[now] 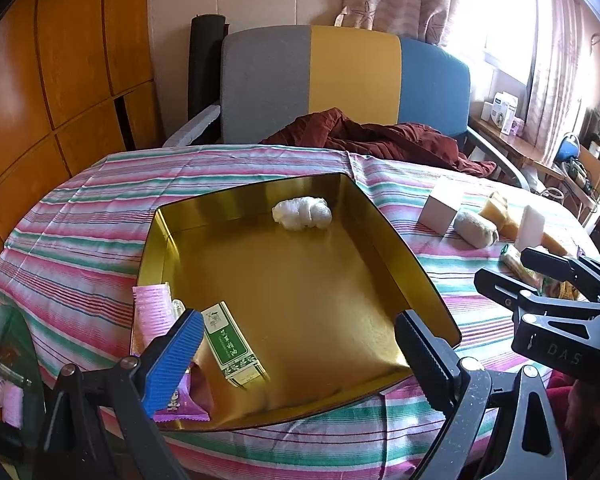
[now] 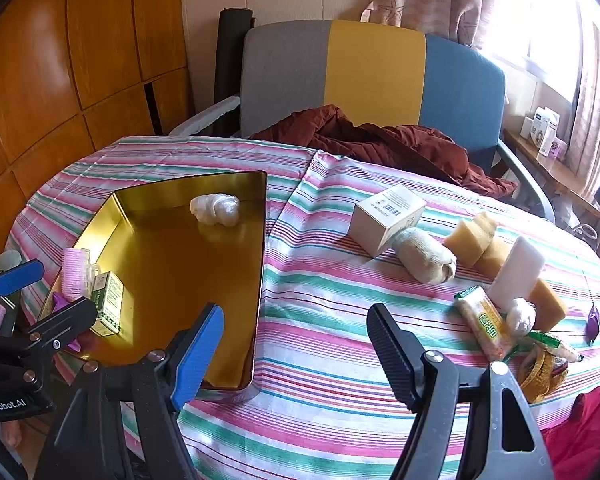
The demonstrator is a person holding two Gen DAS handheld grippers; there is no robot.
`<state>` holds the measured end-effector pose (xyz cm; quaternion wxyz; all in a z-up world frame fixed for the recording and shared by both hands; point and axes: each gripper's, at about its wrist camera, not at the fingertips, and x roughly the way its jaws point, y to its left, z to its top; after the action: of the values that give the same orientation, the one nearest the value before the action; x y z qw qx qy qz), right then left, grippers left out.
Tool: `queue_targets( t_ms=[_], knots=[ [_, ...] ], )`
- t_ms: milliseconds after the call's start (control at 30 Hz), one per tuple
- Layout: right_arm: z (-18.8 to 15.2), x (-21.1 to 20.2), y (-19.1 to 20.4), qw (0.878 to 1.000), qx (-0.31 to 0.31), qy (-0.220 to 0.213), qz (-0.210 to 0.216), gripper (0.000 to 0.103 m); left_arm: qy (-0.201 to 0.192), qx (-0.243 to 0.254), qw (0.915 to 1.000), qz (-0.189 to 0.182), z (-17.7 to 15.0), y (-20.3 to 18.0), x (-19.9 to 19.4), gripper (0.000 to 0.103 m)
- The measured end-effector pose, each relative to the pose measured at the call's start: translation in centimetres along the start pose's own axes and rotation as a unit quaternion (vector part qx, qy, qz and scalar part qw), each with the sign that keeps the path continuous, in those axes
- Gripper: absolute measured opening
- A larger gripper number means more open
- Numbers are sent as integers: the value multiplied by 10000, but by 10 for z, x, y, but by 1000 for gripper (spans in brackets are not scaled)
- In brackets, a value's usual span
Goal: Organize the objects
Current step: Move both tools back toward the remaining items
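Both sets of jaws stand wide apart and hold nothing — the left gripper (image 1: 300, 344) hangs over the near edge of the gold tin tray (image 2: 260, 264), the right gripper (image 2: 296, 344) over bare striped cloth just right of that tray. Inside the tray lie a white wad (image 2: 215, 208), a green box (image 2: 109, 304) and a pink hair roller (image 2: 75, 274). Still loose, well right of the tray: a white carton (image 2: 386, 216), rolled sock (image 2: 426, 256), sponges (image 2: 470, 238), snack bar (image 2: 482, 326). The pile is crowded — a grab there could nudge neighbours off the desk (image 2: 320, 392).
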<state>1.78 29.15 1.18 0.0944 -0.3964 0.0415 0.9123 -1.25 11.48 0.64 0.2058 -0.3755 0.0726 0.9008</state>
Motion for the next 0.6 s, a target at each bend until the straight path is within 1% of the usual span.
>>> queue_targets(
  t_ms=[233,367,500,600],
  knots=[
    [-3,9,-9,9999,72,138,-16,75,89,147,9999,-11,5,-10,7,97],
    [-9,18,-27,9992,209,304,-133,75,168,295,9994,-79,9,-22,16,97],
    [-15,26,-58,9971,461,525,-302,75,225,436,9986,-202,15,-35,23,97],
    [-19,29,-94,9936,799,650,-475,75,279,561,9976,-282,20,-47,30,97]
  ],
)
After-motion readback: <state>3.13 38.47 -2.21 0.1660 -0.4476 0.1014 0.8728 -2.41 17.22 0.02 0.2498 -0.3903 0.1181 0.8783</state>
